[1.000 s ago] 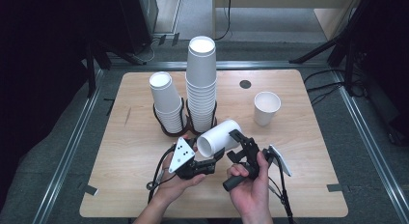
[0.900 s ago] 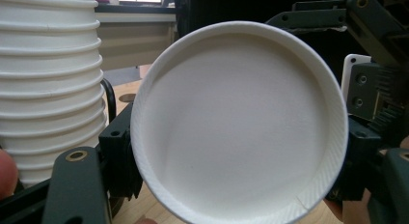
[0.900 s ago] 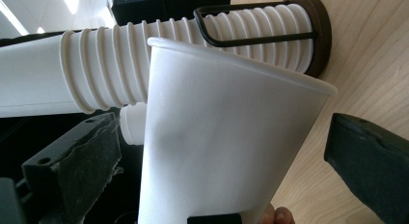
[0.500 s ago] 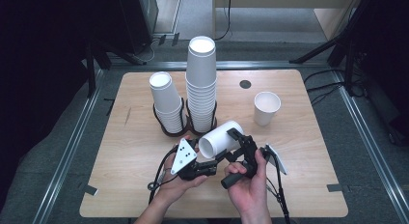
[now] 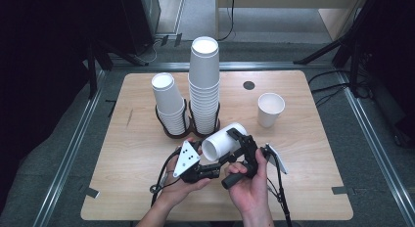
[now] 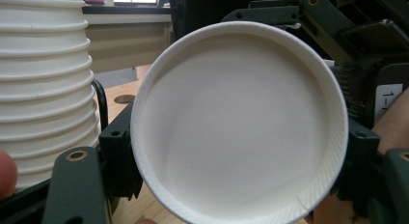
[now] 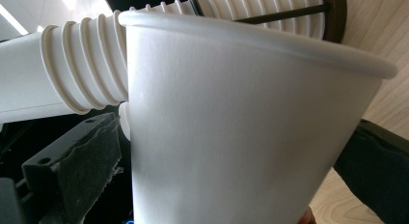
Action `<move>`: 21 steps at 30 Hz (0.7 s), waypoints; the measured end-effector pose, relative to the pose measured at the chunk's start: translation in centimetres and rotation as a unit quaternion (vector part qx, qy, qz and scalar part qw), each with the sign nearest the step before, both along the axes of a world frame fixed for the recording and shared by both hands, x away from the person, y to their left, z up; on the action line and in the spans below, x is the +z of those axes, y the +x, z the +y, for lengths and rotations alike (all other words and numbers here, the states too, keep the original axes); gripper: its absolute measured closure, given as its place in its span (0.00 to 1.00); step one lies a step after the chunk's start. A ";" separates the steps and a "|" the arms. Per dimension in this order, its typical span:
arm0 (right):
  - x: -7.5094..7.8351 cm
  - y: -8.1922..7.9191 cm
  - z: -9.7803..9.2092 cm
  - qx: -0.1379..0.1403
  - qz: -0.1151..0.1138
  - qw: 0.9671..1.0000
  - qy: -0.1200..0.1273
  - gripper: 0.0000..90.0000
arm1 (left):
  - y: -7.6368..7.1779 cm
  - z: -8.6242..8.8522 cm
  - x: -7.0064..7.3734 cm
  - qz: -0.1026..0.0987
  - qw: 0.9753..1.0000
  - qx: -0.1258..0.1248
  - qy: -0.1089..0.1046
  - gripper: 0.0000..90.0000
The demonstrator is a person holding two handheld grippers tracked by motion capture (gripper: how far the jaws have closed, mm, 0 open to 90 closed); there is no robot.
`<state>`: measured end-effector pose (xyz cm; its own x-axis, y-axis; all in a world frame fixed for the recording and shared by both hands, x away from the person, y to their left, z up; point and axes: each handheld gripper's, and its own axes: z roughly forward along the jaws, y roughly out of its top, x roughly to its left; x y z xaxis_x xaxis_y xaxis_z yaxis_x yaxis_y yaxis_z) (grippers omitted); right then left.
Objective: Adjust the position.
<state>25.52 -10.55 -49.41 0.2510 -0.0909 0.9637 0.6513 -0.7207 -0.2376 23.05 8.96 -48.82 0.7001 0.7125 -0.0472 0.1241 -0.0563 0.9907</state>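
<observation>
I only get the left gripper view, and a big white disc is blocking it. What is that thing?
Observer: A paper cup, lying sideways in the air. The high view shows its whole length, with one end facing your camera.
Visitor: What holds it up?
Observer: The right gripper. In its own view, its fingers sit on either side of the cup's wall.
Visitor: Any cups besides the stack at my left?
Observer: Yes, a single cup stands upright, alone, toward the right side of the table.
</observation>
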 end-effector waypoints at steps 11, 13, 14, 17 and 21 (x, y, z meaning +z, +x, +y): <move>-0.4 0.4 0.0 -0.003 0.004 1.000 0.010 0.00 | -0.1 -0.1 0.0 -0.003 1.000 -0.003 0.000 0.27; -0.5 0.5 0.0 -0.004 0.004 1.000 0.011 0.02 | -0.1 -0.1 0.0 -0.003 1.000 -0.003 -0.001 0.27; -0.5 0.5 0.0 -0.005 0.003 1.000 0.013 0.03 | -0.1 -0.1 0.0 -0.003 1.000 -0.003 0.000 0.27; -0.5 0.5 0.0 -0.007 0.003 1.000 0.016 0.06 | -0.1 -0.1 0.1 -0.004 1.000 -0.003 -0.001 0.27; -0.5 0.5 0.1 -0.010 0.007 1.000 0.019 0.09 | -0.1 0.0 0.1 -0.006 1.000 0.000 -0.002 0.27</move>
